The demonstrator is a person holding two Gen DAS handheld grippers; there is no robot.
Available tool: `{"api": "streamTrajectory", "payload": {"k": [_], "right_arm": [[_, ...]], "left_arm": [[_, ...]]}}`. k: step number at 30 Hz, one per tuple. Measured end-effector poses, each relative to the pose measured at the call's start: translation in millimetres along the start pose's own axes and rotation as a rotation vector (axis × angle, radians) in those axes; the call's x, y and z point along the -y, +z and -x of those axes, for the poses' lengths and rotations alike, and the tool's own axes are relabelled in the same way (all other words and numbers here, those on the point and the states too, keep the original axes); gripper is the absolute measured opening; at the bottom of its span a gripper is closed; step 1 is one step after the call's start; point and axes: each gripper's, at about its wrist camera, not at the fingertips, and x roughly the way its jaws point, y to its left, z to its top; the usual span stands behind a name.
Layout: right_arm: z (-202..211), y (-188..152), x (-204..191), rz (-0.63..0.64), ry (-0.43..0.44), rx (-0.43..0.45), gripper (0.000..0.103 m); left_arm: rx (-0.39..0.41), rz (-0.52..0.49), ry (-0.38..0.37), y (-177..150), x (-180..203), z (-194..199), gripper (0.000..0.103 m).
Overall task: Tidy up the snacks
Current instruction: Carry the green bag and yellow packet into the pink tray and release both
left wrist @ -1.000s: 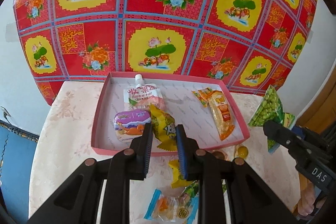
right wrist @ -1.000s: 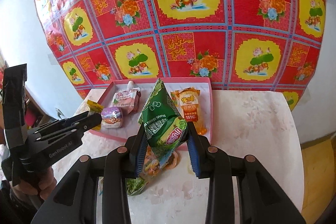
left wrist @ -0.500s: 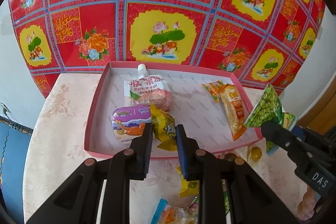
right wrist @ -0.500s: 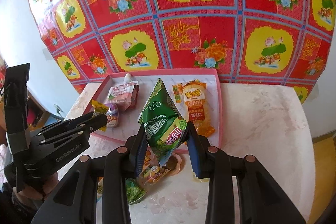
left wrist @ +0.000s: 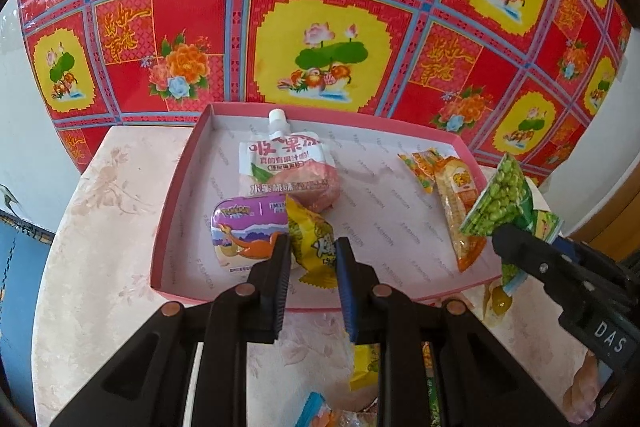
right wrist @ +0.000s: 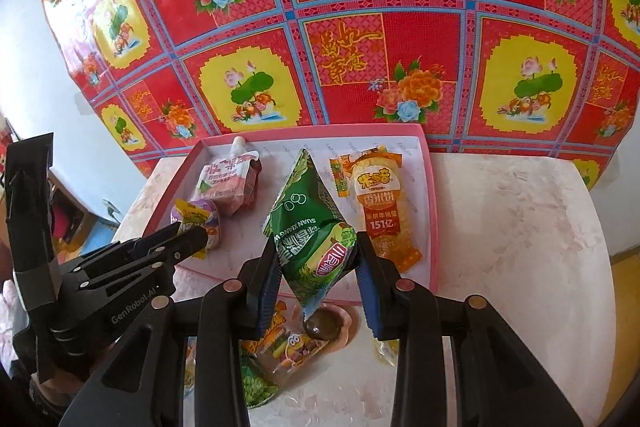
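Observation:
A pink tray point(left wrist: 176, 195) on the table holds a purple tin point(left wrist: 244, 227), a white jelly pouch point(left wrist: 280, 163), an orange rice-cracker packet point(left wrist: 460, 211) and a small orange candy packet point(left wrist: 420, 163). My left gripper point(left wrist: 312, 247) is shut on a yellow snack packet point(left wrist: 308, 235) and hangs over the tray's near edge, beside the tin. My right gripper point(right wrist: 316, 251) is shut on a green pea bag point(right wrist: 308, 215), which stands upright over the near right part of the tray point(right wrist: 430, 187), next to the rice-cracker packet point(right wrist: 376, 203). In the right wrist view, the left gripper point(right wrist: 196, 239) is at the left.
Several loose snacks point(right wrist: 288, 343) and a brown jelly cup point(right wrist: 320, 323) lie on the marbled table point(right wrist: 520, 247) in front of the tray. A red and yellow patterned cloth point(left wrist: 320, 27) hangs behind it. The table's right part is bare.
Both grippers have moved down and forward toward the tray, each keeping its packet. The tray looks larger and closer in both views.

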Motion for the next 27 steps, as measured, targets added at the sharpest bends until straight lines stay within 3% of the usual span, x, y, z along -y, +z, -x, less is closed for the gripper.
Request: {"api": "streamTrajectory", "payload": {"k": [12, 16, 27], "right_arm": [[-18, -2, 0, 0.007, -0.007, -0.035, 0.036], [-22, -1, 0, 0.008, -0.006, -0.042, 0.036], [-36, 2, -3, 0.008, -0.001, -0.049, 0.036]], "left_arm": [[-0.014, -0.042, 0.06, -5, 5, -17, 0.023], [0.017, -0.074, 0.098, -4, 6, -15, 0.023], [0.049, -0.059, 0.095, 7, -2, -16, 0.023]]}}
